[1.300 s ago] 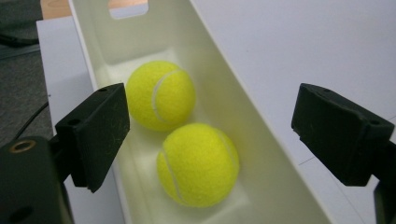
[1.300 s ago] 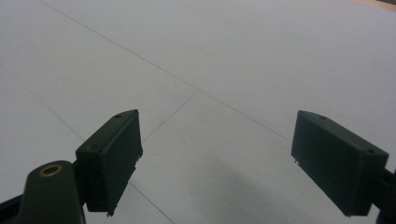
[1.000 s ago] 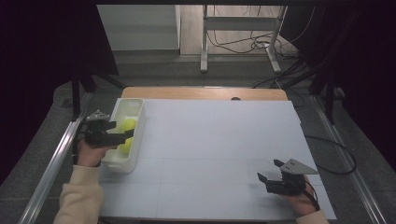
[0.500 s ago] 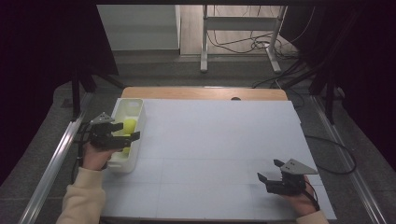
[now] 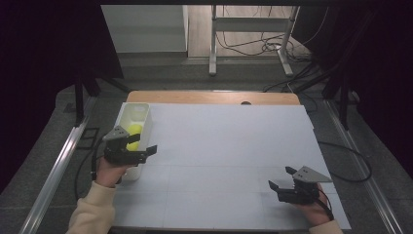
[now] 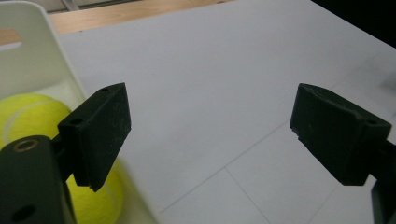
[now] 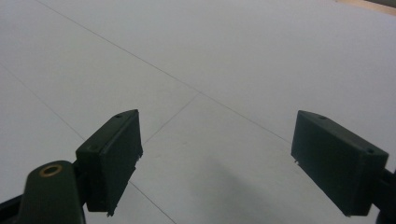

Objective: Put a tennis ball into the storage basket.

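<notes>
Left gripper (image 5: 148, 151) sits over the near end of the white bin (image 5: 141, 108), jaws spread wide with nothing between them; in the left gripper view its tips point out across the white table cover (image 5: 229, 146), and the tennis ball (image 6: 28, 116) lies behind and below the left jaw, inside the bin; from the high view the same yellow-green ball (image 5: 134, 130) rests mid-bin, partly hidden by the gripper body; we cannot tell whether more balls lie under it. Right gripper (image 5: 281, 178) is parked at the near right of the cover, well apart from the bin, jaws also wide and empty; the right gripper view confirms bare surface between the pads.

Handling, as we judge it: ball is light, springy, felt-covered, so the pads should bite well and slip risk is low; it is round, so it rolls if nudged off-centre, and the bin walls leave little room beside it; nothing fragile here. Best hold looks like across the widest part, pads on opposite sides, coming down from above along the long axis of the bin so the jaws clear the walls; squeeze only till the felt gives a little.

Markings: we read no brand, label or text on ball, bin or grippers; only the pale curved seam line shows on the ball; thin seam lines cross the cover.
</notes>
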`<state>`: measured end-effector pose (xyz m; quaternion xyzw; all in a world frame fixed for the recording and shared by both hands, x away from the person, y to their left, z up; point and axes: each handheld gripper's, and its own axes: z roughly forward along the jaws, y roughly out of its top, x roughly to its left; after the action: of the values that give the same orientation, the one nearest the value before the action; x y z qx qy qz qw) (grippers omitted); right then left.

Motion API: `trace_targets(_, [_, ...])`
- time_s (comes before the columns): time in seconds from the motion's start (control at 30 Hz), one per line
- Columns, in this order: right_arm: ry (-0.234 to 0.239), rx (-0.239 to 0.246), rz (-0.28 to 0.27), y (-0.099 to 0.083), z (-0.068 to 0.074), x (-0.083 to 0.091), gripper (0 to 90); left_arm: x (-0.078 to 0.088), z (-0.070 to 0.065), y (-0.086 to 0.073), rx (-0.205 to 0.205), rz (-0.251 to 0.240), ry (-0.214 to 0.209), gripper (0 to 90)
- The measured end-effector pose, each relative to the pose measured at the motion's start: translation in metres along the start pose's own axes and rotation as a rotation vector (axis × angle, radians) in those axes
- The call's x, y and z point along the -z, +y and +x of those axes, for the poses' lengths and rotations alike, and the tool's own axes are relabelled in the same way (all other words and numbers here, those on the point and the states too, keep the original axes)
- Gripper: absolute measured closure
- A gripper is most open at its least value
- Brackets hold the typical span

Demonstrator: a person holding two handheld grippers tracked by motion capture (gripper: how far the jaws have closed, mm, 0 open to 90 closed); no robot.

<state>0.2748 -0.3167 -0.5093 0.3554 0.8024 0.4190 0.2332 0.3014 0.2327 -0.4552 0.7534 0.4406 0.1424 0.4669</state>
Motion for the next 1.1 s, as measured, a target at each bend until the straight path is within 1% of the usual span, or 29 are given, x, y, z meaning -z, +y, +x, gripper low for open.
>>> trace_targets(0.07, [0.001, 0.001, 0.0, 0.0, 0.0, 0.0, 16.9, -0.001, -0.006, -0.003, -0.014, -0.009, -0.007, 13.3])
trace_targets(0.17, [0.002, 0.0, 0.0, 0.0, 0.0, 0.0, 16.9, -0.003, -0.013, -0.008, -0.022, -0.019, -0.023, 13.4])
trace_targets(0.23, [0.002, 0.001, 0.0, 0.0, 0.0, 0.0, 16.9, -0.004, -0.017, -0.012, -0.033, -0.021, -0.027, 13.4])
trace_targets(0.37, [0.003, 0.0, 0.0, 0.0, 0.0, 0.0, 16.9, -0.006, -0.026, -0.019, -0.047, -0.025, -0.049, 13.9])
trace_targets(0.47, [0.004, 0.002, 0.001, 0.0, 0.0, 0.0, 16.9, -0.003, -0.033, -0.026, -0.059, -0.058, -0.067, 14.9])
trace_targets(0.53, [0.008, 0.002, 0.001, 0.0, 0.001, 0.0, 16.9, -0.002, -0.037, -0.029, -0.069, -0.066, -0.074, 15.1])
trace_targets(0.67, [0.005, 0.001, 0.003, 0.0, 0.001, -0.001, 16.9, -0.005, -0.044, -0.036, -0.076, -0.046, -0.1, 15.1])
trace_targets(0.7, [0.007, 0.001, 0.002, 0.0, 0.001, -0.001, 16.9, -0.006, -0.047, -0.038, -0.099, -0.041, -0.086, 15.0])
trace_targets(0.77, [0.007, 0.002, 0.003, 0.0, 0.001, -0.001, 16.9, -0.006, -0.051, -0.04, -0.121, -0.032, -0.075, 15.0])
trace_targets(0.83, [0.007, 0.002, 0.002, 0.0, 0.001, -0.001, 16.9, -0.005, -0.055, -0.042, -0.131, -0.039, -0.094, 15.4])
trace_targets(0.87, [0.007, 0.003, 0.002, 0.0, 0.001, -0.001, 16.9, -0.005, -0.058, -0.043, -0.14, -0.033, -0.099, 15.5])
trace_targets(0.93, [0.006, 0.003, 0.006, 0.0, 0.001, -0.001, 16.9, -0.006, -0.061, -0.046, -0.155, -0.029, -0.096, 15.5])
trace_targets(1.03, [0.007, 0.002, 0.008, -0.001, 0.001, -0.002, 16.9, -0.007, -0.064, -0.052, -0.151, -0.024, -0.107, 15.7])
trace_targets(1.1, [0.006, 0.004, 0.008, -0.001, 0.002, -0.002, 17.0, -0.01, -0.066, -0.056, -0.16, -0.003, -0.119, 15.7])
